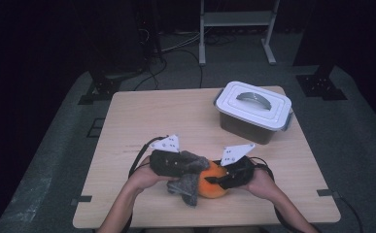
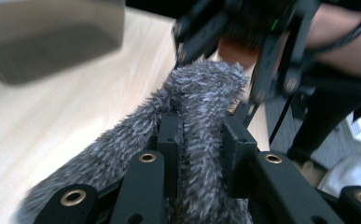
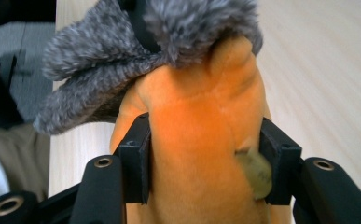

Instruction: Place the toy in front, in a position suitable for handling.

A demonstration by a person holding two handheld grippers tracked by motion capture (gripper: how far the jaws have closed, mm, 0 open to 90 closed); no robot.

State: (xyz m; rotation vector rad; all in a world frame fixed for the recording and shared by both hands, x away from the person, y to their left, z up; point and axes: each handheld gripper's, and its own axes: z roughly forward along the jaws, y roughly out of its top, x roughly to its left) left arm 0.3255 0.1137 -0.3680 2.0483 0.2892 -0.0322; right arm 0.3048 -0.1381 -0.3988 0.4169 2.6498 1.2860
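Grey fuzzy cloth [image 2: 201, 93] sits pinched between the jaws of your left gripper [image 2: 201, 154], which press tightly on a fold of it in the left gripper view. In the high view that left gripper [image 1: 188, 167] lies low and left of centre, with the cloth [image 1: 188, 187] draped against the orange plush toy [image 1: 213, 185] at the near edge of the wooden table [image 1: 142, 116]. Your right gripper [image 3: 201, 158] clamps the orange toy [image 3: 197, 140] from both sides, pads pressing into its soft body; the cloth [image 3: 99, 79] covers the toy's far end at the upper left of that frame. A lidded white plastic container [image 1: 252, 110] stands well apart, upper right of the high view.
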